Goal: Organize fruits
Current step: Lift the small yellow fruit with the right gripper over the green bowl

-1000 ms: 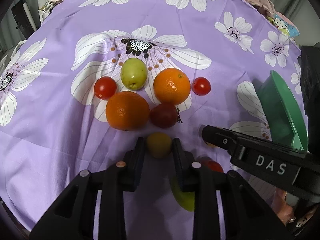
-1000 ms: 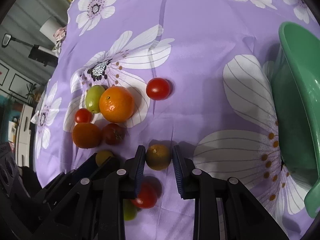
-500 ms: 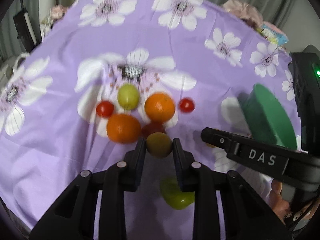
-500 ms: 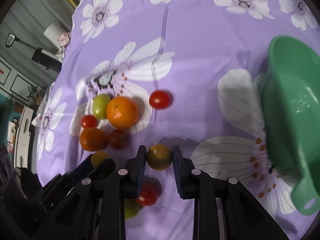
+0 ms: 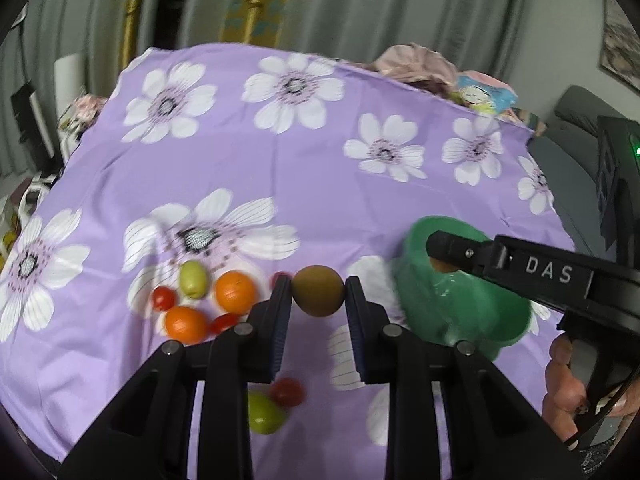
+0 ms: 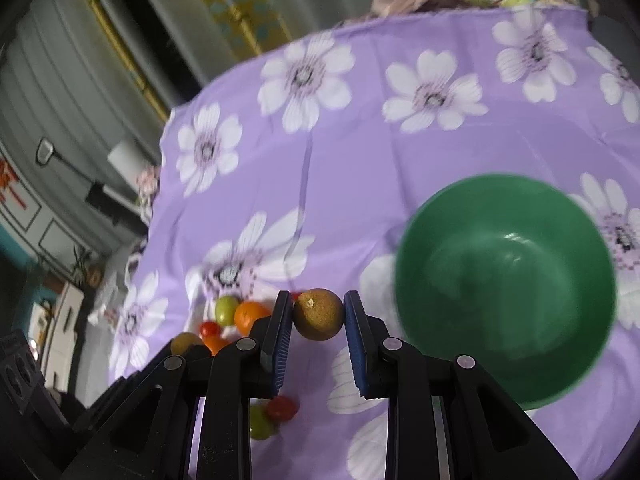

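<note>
Each gripper holds one small brown-yellow fruit tight in its jaws: left gripper [image 5: 318, 294], right gripper [image 6: 318, 314]. The green bowl [image 6: 560, 380] looks empty. Oranges [image 5: 235, 293], tomatoes and green fruits wait on the surface.

A lived-in home room, likely a living room.
Pleated grey curtains [image 5: 400, 4] hang behind a table draped in purple cloth printed with white flowers [image 5: 320, 168]; a grey upholstered sofa [image 5: 576, 128] sits alongside, and a framed picture [image 5: 622, 52] hangs above.
</note>
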A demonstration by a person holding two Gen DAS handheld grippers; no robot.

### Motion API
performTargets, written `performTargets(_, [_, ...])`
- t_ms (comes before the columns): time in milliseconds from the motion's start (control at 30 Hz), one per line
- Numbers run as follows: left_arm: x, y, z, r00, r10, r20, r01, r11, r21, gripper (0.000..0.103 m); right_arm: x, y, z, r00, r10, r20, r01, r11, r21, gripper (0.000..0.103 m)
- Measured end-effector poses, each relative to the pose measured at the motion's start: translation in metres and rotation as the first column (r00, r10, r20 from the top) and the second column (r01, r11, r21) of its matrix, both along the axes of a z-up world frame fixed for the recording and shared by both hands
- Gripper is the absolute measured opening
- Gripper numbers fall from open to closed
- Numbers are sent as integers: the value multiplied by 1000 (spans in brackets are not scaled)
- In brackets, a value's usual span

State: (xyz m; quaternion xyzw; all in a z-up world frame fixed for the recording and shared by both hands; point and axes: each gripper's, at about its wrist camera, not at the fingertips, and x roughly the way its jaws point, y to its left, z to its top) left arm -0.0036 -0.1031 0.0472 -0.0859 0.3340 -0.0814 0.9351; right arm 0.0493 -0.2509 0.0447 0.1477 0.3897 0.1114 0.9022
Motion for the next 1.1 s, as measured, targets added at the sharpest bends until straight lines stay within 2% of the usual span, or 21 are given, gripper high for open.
performTargets(167, [6,-34,11,998,-60,21,60,998,0,27,-7,-34,8,997,-76,33,74,996,49,28])
performTargets(500, [24,-93,9,985,-170,0,170,985,23,27,-15,-84,1,976,-213,32,209,973,95,28])
performTargets(800, [44,-124,-10,969,-235,-75,235,972,-3,27,-11,-120,-15,955,-294,-31,296,949,107,28])
performTargets(1100, [56,-141,-29,951,-278,-136,276,961,-35,27,-2,-131,-30,938,-333,-97,340,939,59,28])
